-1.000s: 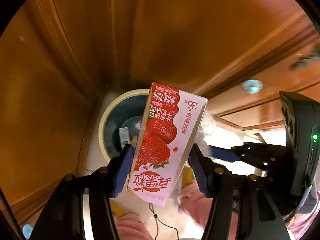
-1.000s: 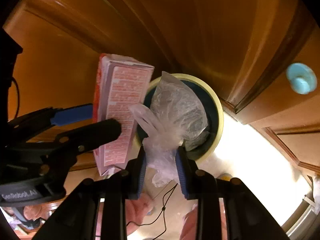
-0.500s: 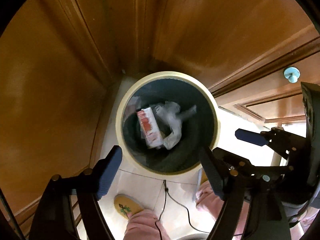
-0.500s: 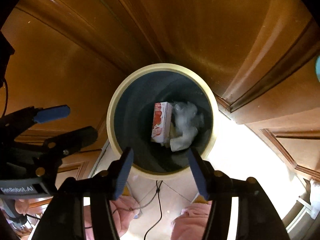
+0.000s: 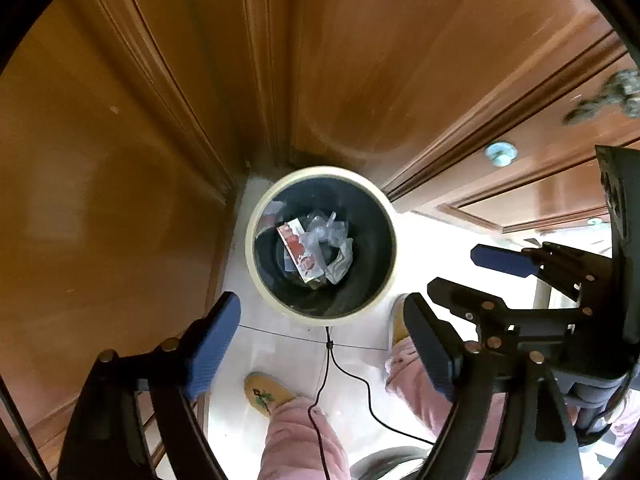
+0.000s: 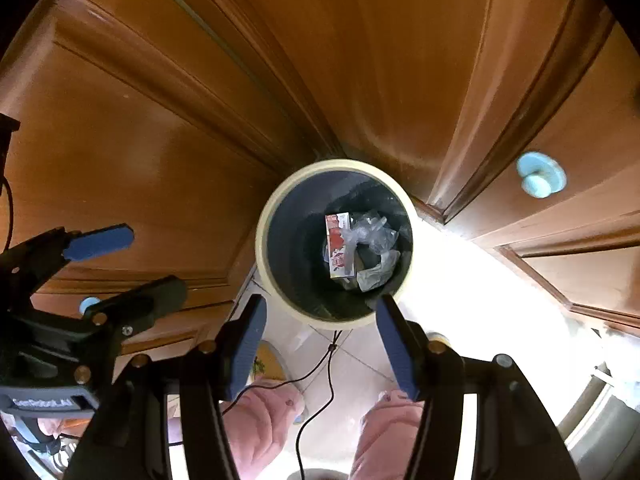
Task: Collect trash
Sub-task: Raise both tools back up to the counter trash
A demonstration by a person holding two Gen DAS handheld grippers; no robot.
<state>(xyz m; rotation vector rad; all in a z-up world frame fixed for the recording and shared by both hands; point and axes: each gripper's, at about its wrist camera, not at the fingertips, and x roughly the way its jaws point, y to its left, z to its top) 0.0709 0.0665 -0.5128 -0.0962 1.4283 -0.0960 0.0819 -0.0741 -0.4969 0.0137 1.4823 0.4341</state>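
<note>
Both wrist cameras looked almost straight down from well above the floor, each along its own blue-padded fingers. The left view centred on the round bin [image 5: 386, 208], with the right claw [image 5: 452, 276] intruding at its right edge. The right view faced the same bin [image 6: 264, 240], the left claw [image 6: 132, 264] at its left. Both shared the bin, wooden cabinet doors [image 5: 400, 60] and pale floor [image 5: 360, 360].

From my seat both views glow warm amber off the wooden panels [image 5: 380, 60], bowed hard at the fisheye rim. The floor [image 6: 480, 320] blows out white toward four o'clock. The bin [image 5: 256, 236] interior sits dim (contents still legible). Some smear near three o'clock, left view.
</note>
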